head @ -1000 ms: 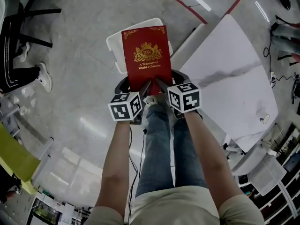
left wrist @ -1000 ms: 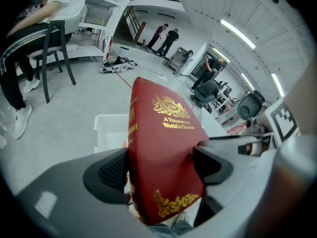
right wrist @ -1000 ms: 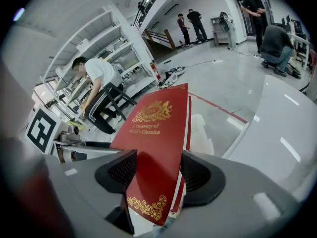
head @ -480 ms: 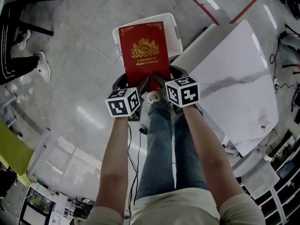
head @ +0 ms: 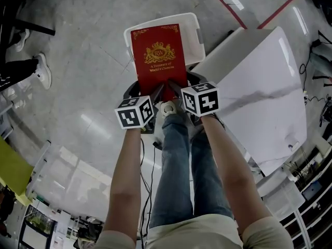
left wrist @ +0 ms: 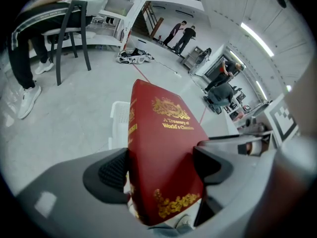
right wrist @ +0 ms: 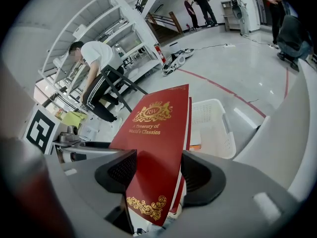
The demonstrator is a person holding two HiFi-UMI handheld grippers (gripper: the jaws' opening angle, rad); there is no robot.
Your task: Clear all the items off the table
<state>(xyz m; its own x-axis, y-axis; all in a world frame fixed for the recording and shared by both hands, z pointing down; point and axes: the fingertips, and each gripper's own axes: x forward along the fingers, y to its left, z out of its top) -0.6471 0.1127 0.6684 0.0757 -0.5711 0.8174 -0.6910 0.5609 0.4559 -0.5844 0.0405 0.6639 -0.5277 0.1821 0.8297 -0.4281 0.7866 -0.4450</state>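
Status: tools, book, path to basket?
Grip: left tool and right tool both shut on red book. Book held over white basket, not released. Nothing in the way.

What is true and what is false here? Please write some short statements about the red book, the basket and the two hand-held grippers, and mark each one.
1. The left hand-held gripper and the right hand-held gripper are both closed on the red book. True.
2. The book lies flat on a tabletop. False: it is held in the air, and in the head view it covers part of the white basket; the white table stands to the side.
3. The white basket stands on the floor. True.
4. The book's cover is plain blue. False: it is red with gold print.
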